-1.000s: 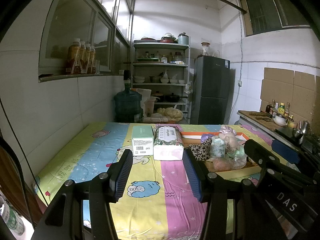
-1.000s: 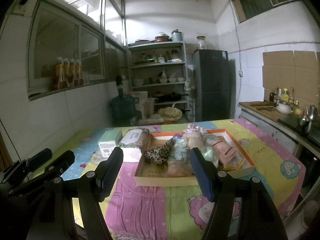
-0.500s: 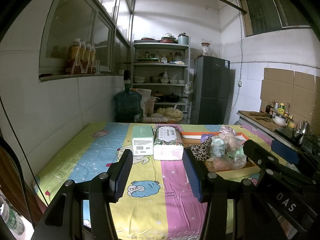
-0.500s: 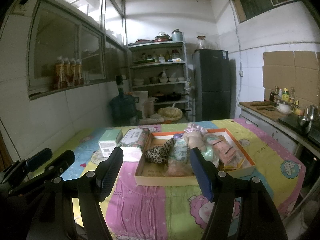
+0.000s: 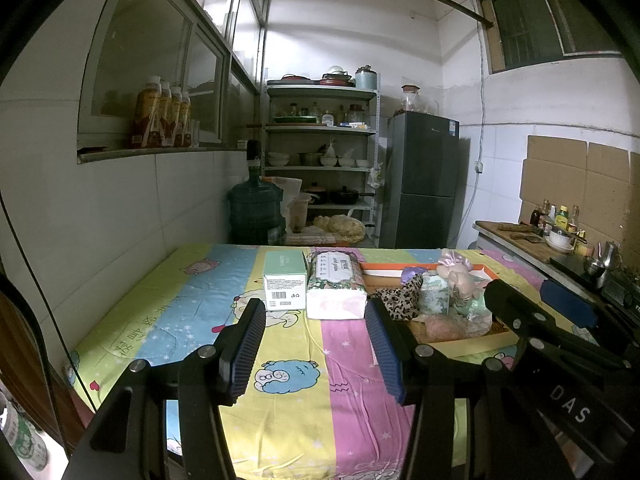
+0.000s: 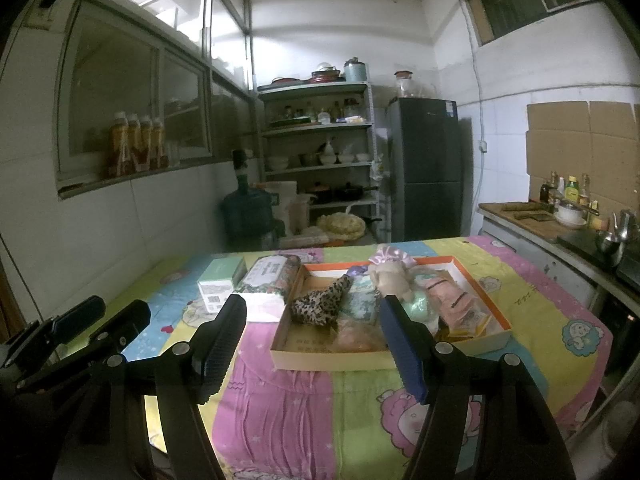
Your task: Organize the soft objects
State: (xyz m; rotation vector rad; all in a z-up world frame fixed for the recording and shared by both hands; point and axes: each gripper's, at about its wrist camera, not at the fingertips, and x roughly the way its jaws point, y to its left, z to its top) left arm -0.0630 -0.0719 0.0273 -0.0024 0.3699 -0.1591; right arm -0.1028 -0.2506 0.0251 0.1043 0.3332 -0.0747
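Observation:
A shallow cardboard tray with an orange rim (image 6: 486,298) (image 5: 384,267) sits on the table and holds several soft things: a leopard-print pouch (image 6: 322,304) (image 5: 402,300), a doll with a pink bonnet (image 6: 390,274) (image 5: 456,272), a pink packet (image 6: 454,300) and a teal packet (image 6: 362,300). A floral tissue pack (image 5: 336,280) (image 6: 272,276) and a mint box (image 5: 285,276) (image 6: 220,282) lie left of the tray. My left gripper (image 5: 316,338) is open and empty, short of the tissue pack. My right gripper (image 6: 312,334) is open and empty, short of the tray.
The table has a colourful cartoon cloth (image 5: 288,380) and stands against a tiled wall on the left. A water jug (image 5: 256,210), metal shelves (image 5: 320,160) and a dark fridge (image 5: 424,184) stand behind it. A counter with bottles and pots (image 6: 576,220) runs along the right.

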